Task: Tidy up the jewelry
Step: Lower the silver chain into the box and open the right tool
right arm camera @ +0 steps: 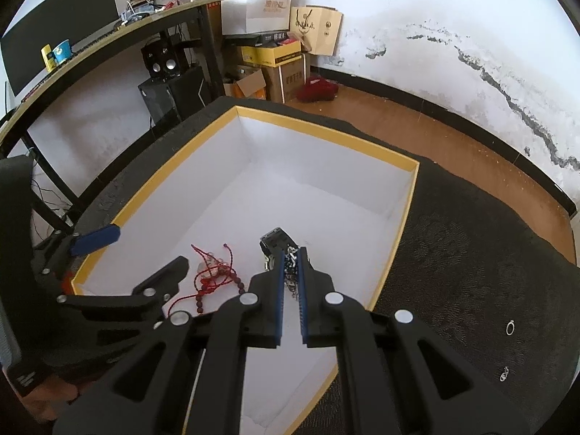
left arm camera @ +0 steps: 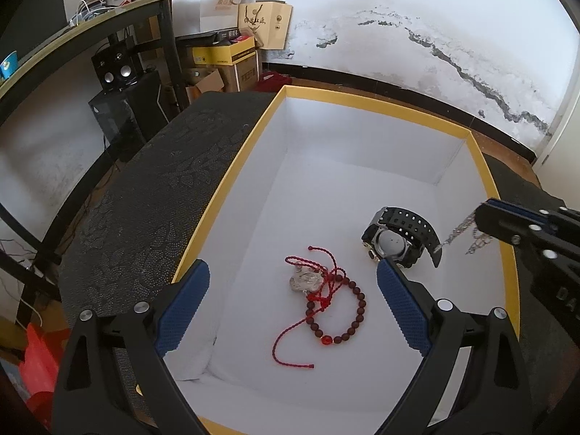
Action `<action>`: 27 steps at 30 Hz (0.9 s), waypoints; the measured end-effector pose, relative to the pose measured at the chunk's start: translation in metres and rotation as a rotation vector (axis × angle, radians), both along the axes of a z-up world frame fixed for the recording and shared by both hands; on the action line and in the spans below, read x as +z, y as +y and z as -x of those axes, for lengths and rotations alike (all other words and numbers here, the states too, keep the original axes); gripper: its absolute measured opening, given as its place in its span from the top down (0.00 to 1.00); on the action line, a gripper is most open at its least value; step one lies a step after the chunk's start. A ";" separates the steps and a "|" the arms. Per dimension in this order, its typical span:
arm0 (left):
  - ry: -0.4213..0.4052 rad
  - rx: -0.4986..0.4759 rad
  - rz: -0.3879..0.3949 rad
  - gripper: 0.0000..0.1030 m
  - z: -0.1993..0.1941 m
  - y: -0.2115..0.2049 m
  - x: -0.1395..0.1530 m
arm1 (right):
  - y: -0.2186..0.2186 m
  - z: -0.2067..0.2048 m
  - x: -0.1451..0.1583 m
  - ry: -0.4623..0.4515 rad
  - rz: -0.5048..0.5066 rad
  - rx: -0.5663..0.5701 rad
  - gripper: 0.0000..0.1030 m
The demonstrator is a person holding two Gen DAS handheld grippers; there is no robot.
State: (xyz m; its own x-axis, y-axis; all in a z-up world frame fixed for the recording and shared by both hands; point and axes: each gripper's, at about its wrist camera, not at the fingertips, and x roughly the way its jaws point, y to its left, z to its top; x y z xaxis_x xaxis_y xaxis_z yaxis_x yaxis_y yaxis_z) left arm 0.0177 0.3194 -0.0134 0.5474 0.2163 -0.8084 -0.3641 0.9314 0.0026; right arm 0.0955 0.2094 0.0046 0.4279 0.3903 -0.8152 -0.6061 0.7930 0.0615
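A white box with a yellow rim stands on a dark patterned cloth. In it lie a dark red bead bracelet, a red cord with a pale pendant, and a black watch. My left gripper is open and empty, low over the bracelet and cord. My right gripper is shut on a silver chain and holds it over the box's right side, above the watch. It also shows in the left wrist view.
Two small silver rings lie on the cloth right of the box. A desk, speakers and cardboard boxes stand behind. Wooden floor and a stained wall are beyond.
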 end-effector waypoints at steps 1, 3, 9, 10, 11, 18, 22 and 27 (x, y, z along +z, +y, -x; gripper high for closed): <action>0.002 -0.002 0.002 0.11 0.000 0.000 0.000 | 0.000 0.000 0.000 0.000 0.000 0.000 0.93; 0.005 -0.006 -0.003 0.11 0.000 0.000 0.000 | 0.004 -0.005 -0.008 0.012 0.006 0.000 0.93; 0.011 -0.013 -0.009 0.11 0.000 -0.002 -0.003 | 0.006 -0.017 -0.012 0.020 0.005 -0.008 0.93; 0.011 -0.015 -0.011 0.11 0.000 -0.003 -0.003 | 0.007 -0.018 -0.013 0.016 0.008 -0.008 0.93; 0.011 -0.016 -0.012 0.11 0.000 -0.003 -0.003 | 0.006 -0.018 -0.013 0.016 0.008 -0.008 0.93; 0.012 -0.019 -0.016 0.11 0.000 -0.005 -0.003 | 0.009 -0.023 -0.015 0.028 0.006 -0.003 0.93; 0.012 -0.019 -0.016 0.11 0.000 -0.005 -0.003 | 0.009 -0.025 -0.016 0.044 -0.009 -0.001 0.31; 0.010 -0.019 -0.014 0.11 0.000 -0.005 -0.003 | 0.004 -0.021 0.001 -0.020 -0.069 0.001 0.09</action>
